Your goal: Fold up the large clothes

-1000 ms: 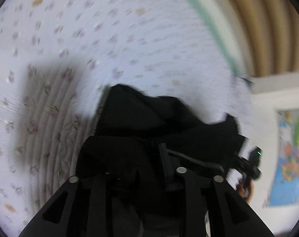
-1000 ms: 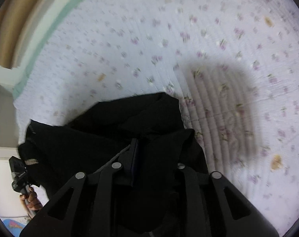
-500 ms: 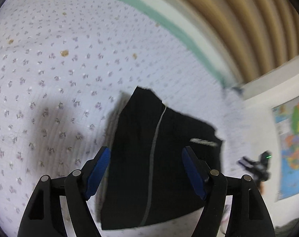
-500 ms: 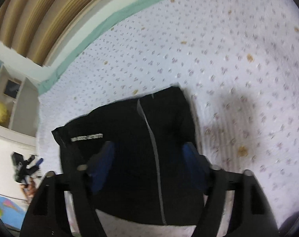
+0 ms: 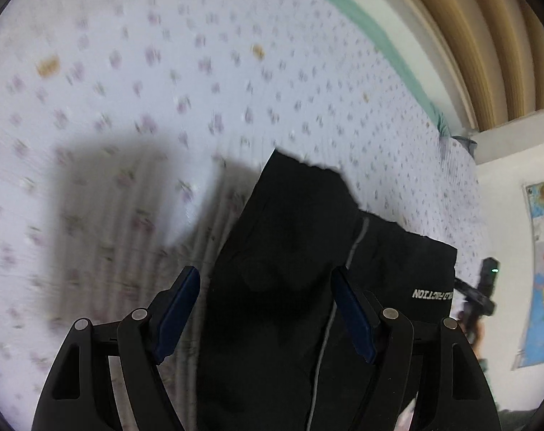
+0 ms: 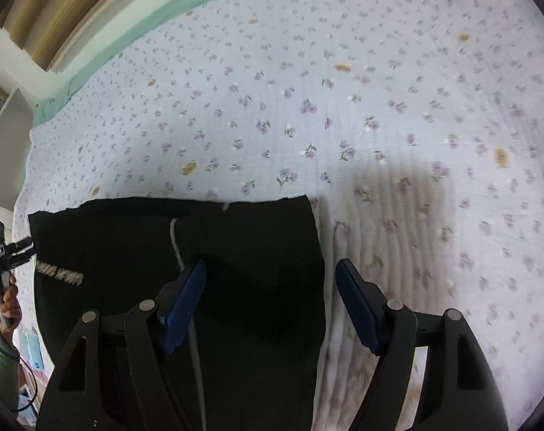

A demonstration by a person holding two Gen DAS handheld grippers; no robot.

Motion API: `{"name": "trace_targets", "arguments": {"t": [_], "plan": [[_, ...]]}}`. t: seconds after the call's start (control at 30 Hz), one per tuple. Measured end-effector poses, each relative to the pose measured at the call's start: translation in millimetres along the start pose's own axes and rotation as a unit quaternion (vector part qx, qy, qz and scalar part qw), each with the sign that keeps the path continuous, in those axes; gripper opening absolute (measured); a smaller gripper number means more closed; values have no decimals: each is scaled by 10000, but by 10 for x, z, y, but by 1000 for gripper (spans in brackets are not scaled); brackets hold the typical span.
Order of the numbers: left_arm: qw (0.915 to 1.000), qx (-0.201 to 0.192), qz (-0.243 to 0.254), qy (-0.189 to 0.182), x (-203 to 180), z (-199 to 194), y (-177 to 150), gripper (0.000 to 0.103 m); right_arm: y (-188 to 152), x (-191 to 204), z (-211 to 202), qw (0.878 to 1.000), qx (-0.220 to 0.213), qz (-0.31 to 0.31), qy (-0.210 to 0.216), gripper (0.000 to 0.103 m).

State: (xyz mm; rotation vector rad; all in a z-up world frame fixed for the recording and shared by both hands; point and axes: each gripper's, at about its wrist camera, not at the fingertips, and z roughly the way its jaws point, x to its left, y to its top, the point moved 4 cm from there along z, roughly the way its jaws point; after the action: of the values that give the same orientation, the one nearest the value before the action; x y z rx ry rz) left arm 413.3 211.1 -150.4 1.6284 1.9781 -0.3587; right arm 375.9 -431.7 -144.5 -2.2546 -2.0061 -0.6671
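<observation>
Both claws, left [image 5: 265, 309] and right [image 6: 270, 305], spread, empty; the limp, light garment [image 6: 236, 251] on the bed [image 6: 308, 107] is likely best pinched at a corner.

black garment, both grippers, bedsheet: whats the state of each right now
black garment: folded, lying flat on the bed, not gripped
left gripper: open, jaws apart above the garment, pads off the cloth
right gripper: open, jaws straddling the garment's right edge, holding nothing
floral bedsheet: spread out, faintly rippled beside the garment
</observation>
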Motion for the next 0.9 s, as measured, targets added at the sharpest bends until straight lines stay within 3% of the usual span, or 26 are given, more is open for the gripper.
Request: {"name": "trace_targets", "arguments": {"t": [0.03, 0.07, 0.13, 0.17, 0.27, 0.3, 0.4, 0.5, 0.57, 0.7, 0.77, 0.9], "plan": [[9999, 50, -77, -64, 18, 64, -6, 76, -8, -17, 74, 9999, 72, 77, 68, 78], [9999, 56, -92, -26, 14, 107, -23, 74, -34, -18, 136, 9996, 140, 140, 195, 64], [9998, 14, 126, 146, -51, 109, -103, 41, -103, 43, 128, 9996, 72, 69, 277, 39], [9990, -79, 289, 323, -92, 72, -143, 36, -148, 101, 26, 9998, -119, -108, 89, 26], [9973, -403, 466, 406, -231, -169, -236, 17, -225, 255, -349, 9975, -585, -295, -251, 16], [9971, -550, 473, 232, -313, -313, -264, 12, -234, 304, -484, 9963, -712, -341, -342, 16], [9942, -958, 492, -3, -489, -692, -291, 12, -229, 506, -986, 9901, -1178, -464, -598, 14], [9929, -1087, 485, 27, -563, -774, -259, 12, -216, 624, -1145, 9835, -1322, -609, -1078, 14], [9957, -838, 306, 236, -447, -524, -225, 12, -210, 573, -910, 9834, -1093, -584, -1322, 14], [9967, -242, -116, 759, -144, 96, -228, 18, -278, 285, -168, 9891, -357, -278, -1403, 13], [9972, -198, -256, 678, -36, 231, -233, 22, -342, 184, 164, 9911, -147, -12, -1320, 15], [9979, -123, -421, 469, 42, 244, -214, 25, -335, 202, 249, 9892, -155, 28, -1457, 21]]}}
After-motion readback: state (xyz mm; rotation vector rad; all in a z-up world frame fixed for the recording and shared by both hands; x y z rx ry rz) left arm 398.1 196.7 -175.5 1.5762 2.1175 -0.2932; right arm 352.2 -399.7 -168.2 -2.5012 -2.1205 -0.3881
